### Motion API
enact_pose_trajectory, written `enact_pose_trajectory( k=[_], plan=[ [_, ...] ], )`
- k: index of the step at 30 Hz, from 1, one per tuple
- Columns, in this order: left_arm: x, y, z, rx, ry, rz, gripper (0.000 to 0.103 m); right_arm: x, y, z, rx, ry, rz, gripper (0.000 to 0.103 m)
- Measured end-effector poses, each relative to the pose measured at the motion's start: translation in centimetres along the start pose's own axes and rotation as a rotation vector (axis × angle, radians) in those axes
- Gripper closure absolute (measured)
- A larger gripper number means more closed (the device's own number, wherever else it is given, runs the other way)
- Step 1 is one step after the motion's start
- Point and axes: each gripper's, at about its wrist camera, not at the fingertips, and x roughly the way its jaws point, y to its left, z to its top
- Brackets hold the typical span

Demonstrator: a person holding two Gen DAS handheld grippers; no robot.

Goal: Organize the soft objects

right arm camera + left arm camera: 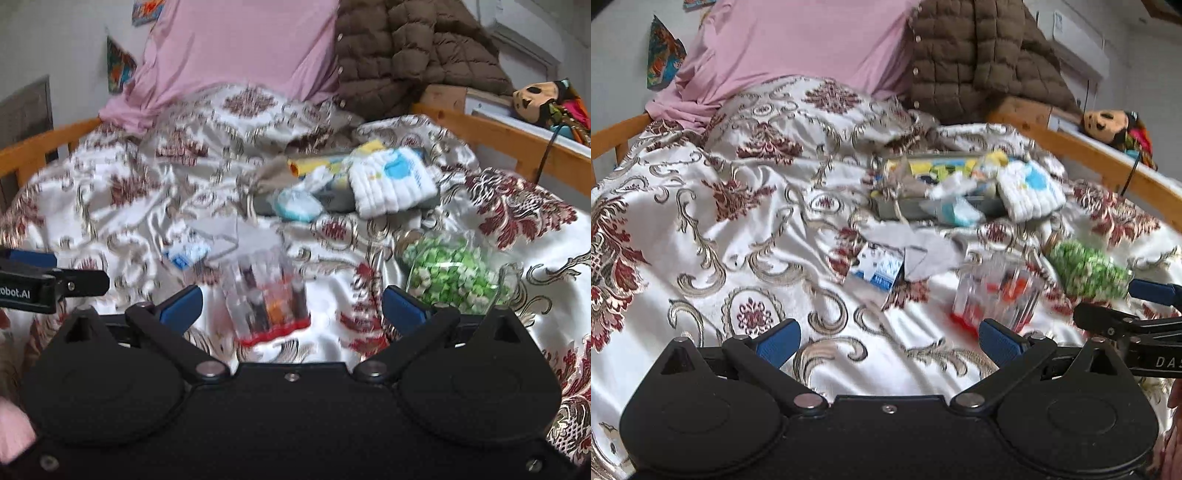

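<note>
Patterned bedspread (746, 229), wooden bed rail (1071, 147); clear packet (267, 295) between wide-open, empty right gripper (291, 306); left gripper (888, 338) likewise.

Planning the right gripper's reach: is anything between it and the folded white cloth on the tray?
Yes. A clear packet with a red base lies straight ahead of the open right gripper, before the white cloth.

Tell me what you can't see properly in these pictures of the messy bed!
- Clear plastic packet with a red bottom edge: motion blur smears its contents in both views.
- Small blue-and-white printed packet: print blurred; a grey cloth overlaps it.
- Grey tray: its inside is buried under a white ribbed cloth and other soft items.
- Yellow-faced plush toy: cut off by the right edge in the right wrist view.
</note>
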Motion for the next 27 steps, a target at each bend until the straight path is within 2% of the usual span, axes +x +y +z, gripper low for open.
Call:
enact_pose_trajectory(
  k=[5,16,27],
  plan=[
    [0.6,0.0,-0.2,0.011,0.031,0.029,0.001,0.5,0.4,-0.5,-0.01,0.04,0.008,0.001],
    [1.6,0.7,-0.3,-0.035,0.087,0.057,0.001,1.9,0.5,-0.9,-0.01,0.077,0.022,0.001],
    [1.9,0.6,-0.2,-0.042,0.096,0.057,0.001,2.2,0.6,-0.8,0.002,0.083,0.025,0.001]
  ],
)
